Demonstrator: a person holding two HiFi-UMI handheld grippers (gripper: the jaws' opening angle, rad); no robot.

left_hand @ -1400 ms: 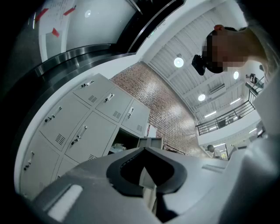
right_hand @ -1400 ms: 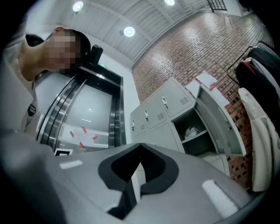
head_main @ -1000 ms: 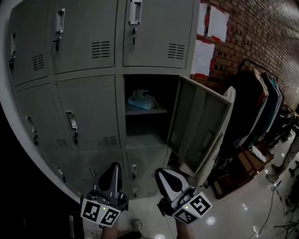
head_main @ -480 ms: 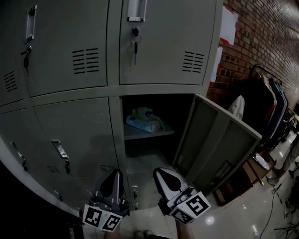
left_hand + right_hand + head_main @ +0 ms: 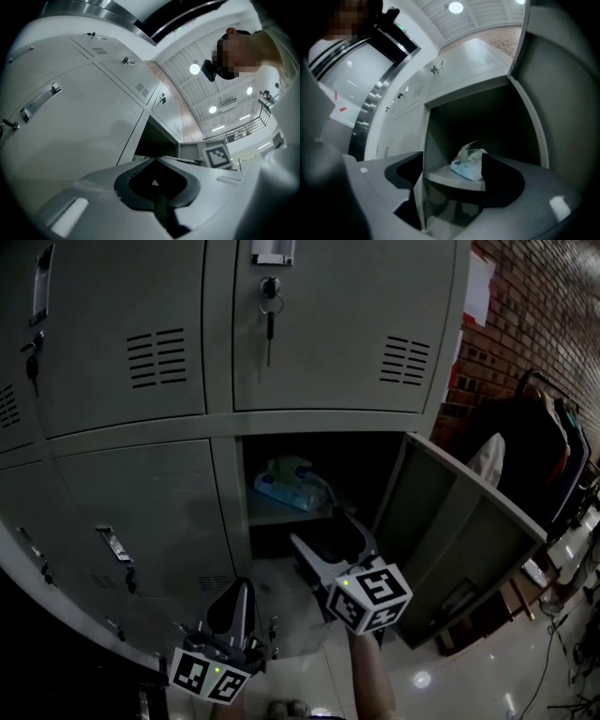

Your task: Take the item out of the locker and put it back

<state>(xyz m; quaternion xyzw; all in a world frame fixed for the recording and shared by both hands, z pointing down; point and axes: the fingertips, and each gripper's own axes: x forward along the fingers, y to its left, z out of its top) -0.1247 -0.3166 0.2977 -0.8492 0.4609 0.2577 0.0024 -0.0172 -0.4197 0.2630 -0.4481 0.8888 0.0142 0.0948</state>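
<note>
A pale blue and white packet (image 5: 289, 486) lies on the shelf (image 5: 272, 517) of the open locker compartment. My right gripper (image 5: 324, 531) is raised in front of that compartment, just below the shelf and pointing in. Its jaws are opening and stand wide apart with nothing between them. In the right gripper view the packet (image 5: 468, 163) sits farther in on the shelf (image 5: 450, 178), beyond the right gripper (image 5: 452, 165). My left gripper (image 5: 240, 594) hangs low by the locker fronts, shut and empty. In the left gripper view, the left gripper (image 5: 153, 160) has its tips together.
The compartment's door (image 5: 459, 540) swings out to the right. Keys (image 5: 269, 315) hang from the lock of the locker above. Closed lockers (image 5: 141, 512) fill the left. A clothes rack (image 5: 548, 446) stands by the brick wall at the right.
My right gripper has risen and moved forward to the open compartment, and its jaws have spread apart. The view has come closer to the lockers. The left gripper has stayed low.
</note>
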